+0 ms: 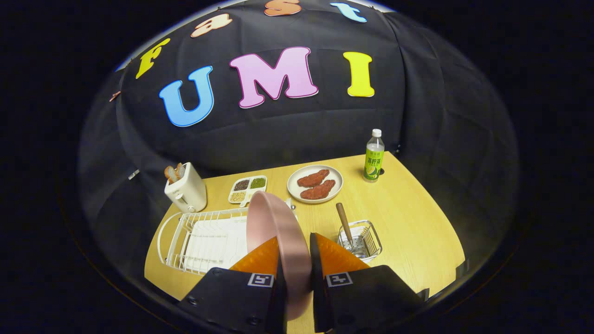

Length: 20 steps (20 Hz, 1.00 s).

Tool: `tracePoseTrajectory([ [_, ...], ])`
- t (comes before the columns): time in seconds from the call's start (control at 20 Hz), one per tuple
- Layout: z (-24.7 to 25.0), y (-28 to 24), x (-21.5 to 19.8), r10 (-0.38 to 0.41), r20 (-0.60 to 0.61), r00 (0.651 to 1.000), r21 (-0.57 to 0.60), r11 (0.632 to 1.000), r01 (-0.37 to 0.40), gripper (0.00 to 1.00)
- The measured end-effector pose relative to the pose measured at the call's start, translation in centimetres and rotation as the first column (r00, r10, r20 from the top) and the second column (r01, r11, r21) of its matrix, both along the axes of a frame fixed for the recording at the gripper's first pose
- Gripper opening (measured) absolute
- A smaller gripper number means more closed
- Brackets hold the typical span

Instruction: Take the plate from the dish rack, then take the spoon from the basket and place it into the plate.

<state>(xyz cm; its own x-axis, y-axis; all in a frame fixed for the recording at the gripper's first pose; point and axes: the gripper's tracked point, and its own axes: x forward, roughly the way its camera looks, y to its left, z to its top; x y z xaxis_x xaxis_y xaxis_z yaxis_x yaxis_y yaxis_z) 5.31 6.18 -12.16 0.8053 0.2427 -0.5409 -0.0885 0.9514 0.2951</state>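
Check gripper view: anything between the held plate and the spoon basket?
Nothing but bare table. The gripper is shut on the pink plate; the basket with the spoon sits alongside.

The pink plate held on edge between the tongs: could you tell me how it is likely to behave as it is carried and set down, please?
The pink plate looks rigid, so it should keep its shape in the tongs. Its smooth, slightly glossy surface could slip between the orange fingers, since they pinch only its rim. Held upright above the wooden table beside the dish rack, it might wobble or roll if released on edge.

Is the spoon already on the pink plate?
No. The spoon stands in the wire basket beyond the gripper, which is shut on the upright pink plate.
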Motion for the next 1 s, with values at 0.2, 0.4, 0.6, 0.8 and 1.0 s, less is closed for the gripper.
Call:
tracePoseTrajectory([
  [0.2,-2.4,-1.4,-4.6,0.049,-0.094,0.994,0.116,0.993,-0.038,0.26],
  [0.4,-5.6,-2.4,-8.2,0.181,-0.16,0.97,0.202,0.968,-0.148,0.26],
  [0.6,-10.6,-3.5,-9.4,0.294,-0.22,0.93,0.259,0.937,-0.235,0.26],
  [0.8,-14.8,-4.1,-8.5,0.369,-0.245,0.897,0.273,0.914,-0.301,0.26],
  [1.0,-17.8,-4.3,-8.2,0.423,-0.285,0.86,0.32,0.888,-0.33,0.26],
])
